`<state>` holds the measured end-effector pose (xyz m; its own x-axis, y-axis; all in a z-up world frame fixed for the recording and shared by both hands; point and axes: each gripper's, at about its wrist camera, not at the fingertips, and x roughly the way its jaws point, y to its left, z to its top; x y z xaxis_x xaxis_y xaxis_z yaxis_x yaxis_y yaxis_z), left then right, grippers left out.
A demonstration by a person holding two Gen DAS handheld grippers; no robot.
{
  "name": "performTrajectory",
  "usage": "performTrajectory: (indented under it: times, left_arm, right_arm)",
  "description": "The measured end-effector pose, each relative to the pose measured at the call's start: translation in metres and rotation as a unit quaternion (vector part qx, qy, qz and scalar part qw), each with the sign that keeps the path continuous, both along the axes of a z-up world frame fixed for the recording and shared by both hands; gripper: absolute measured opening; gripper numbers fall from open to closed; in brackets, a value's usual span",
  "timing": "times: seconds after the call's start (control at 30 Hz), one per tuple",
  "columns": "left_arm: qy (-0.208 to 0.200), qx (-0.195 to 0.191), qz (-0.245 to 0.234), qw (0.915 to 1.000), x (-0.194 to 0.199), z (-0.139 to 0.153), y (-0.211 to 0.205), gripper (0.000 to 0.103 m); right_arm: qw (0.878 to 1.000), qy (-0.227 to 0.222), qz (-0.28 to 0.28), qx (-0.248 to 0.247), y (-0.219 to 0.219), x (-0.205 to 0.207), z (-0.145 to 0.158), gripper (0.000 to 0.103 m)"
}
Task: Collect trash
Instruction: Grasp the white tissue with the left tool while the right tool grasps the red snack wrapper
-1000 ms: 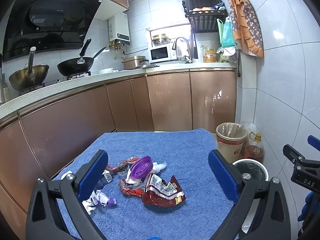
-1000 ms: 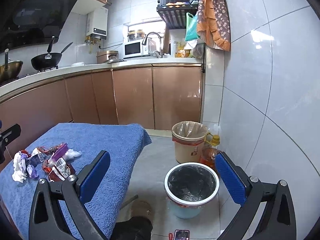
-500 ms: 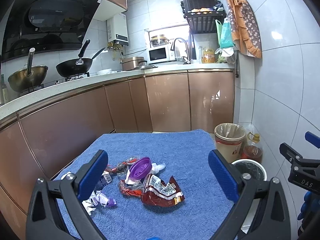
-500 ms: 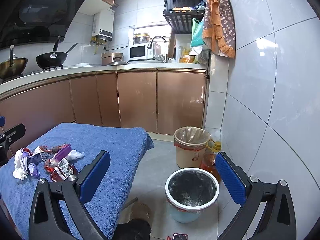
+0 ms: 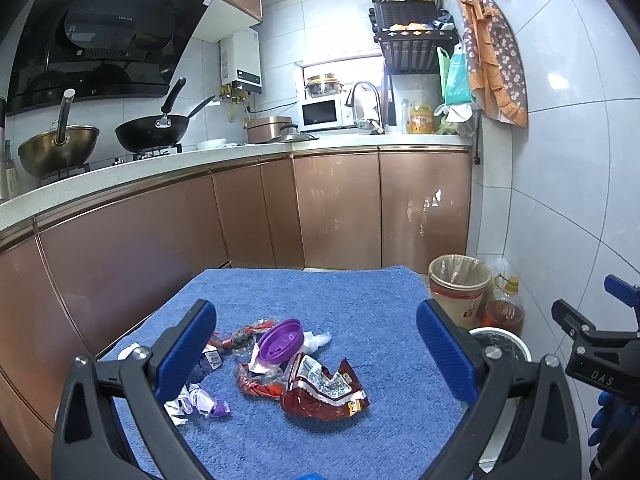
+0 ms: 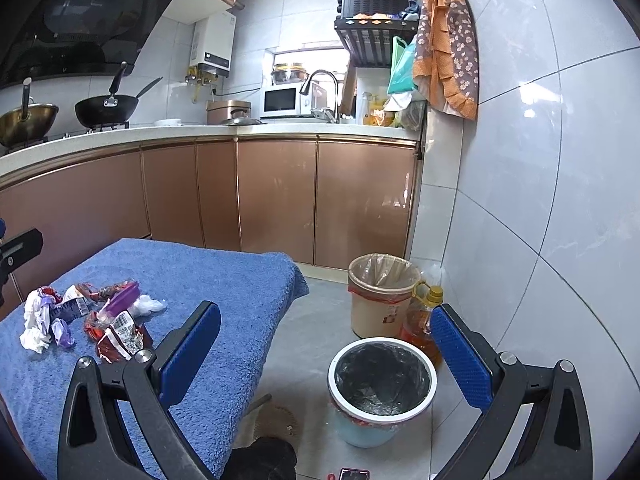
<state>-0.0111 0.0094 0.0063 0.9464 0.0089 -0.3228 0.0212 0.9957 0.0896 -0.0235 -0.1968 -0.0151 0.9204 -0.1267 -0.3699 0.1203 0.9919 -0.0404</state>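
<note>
A pile of trash lies on a blue towel-covered table [image 5: 360, 296]: a red snack wrapper [image 5: 324, 390], a purple lid [image 5: 280, 340], crumpled white and purple wrappers [image 5: 200, 402] and a white tissue [image 5: 316, 339]. My left gripper [image 5: 316, 344] hovers open above the pile, holding nothing. My right gripper [image 6: 326, 350] is open and empty over the floor, above a white-rimmed bin [image 6: 382, 388] lined with a black bag. The same trash pile [image 6: 88, 320] shows at the left of the right wrist view.
A beige bin [image 6: 380, 292] with a clear liner stands by the wall, an oil bottle [image 6: 424, 324] beside it. Copper cabinets [image 5: 340, 208] and a counter run behind the table. A phone [image 6: 354, 474] and a dark object [image 6: 264, 458] lie on the floor near the table.
Both views have shifted slightly, with the scene sliding down a little in the frames. The trash has not moved and both grippers stay open.
</note>
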Motion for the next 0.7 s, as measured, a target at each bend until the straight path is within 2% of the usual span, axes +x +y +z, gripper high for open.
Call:
performTrajectory:
  times: [0.23, 0.43, 0.6, 0.67, 0.7]
  left_arm:
    - [0.023, -0.006, 0.000, 0.9997, 0.014, -0.010, 0.008, 0.101]
    - [0.056, -0.012, 0.023, 0.9981, 0.030, -0.021, 0.045, 0.101]
    - [0.093, -0.008, 0.050, 0.9944, 0.033, -0.044, 0.089, 0.101]
    - [0.117, -0.011, 0.060, 0.9913, 0.031, -0.058, 0.111, 0.101]
    - [0.127, -0.011, 0.064, 0.9897, 0.031, -0.064, 0.119, 0.101]
  right_arm:
    - [1.000, 0.012, 0.015, 0.020, -0.003, 0.015, -0.007, 0.103]
    - [0.997, 0.036, 0.056, 0.026, 0.014, 0.038, -0.013, 0.103]
    - [0.990, 0.074, 0.111, 0.052, 0.033, 0.061, -0.026, 0.103]
    - [0.982, 0.094, 0.146, 0.069, 0.043, 0.071, -0.034, 0.102]
    - [0.980, 0.101, 0.157, 0.075, 0.046, 0.073, -0.037, 0.099]
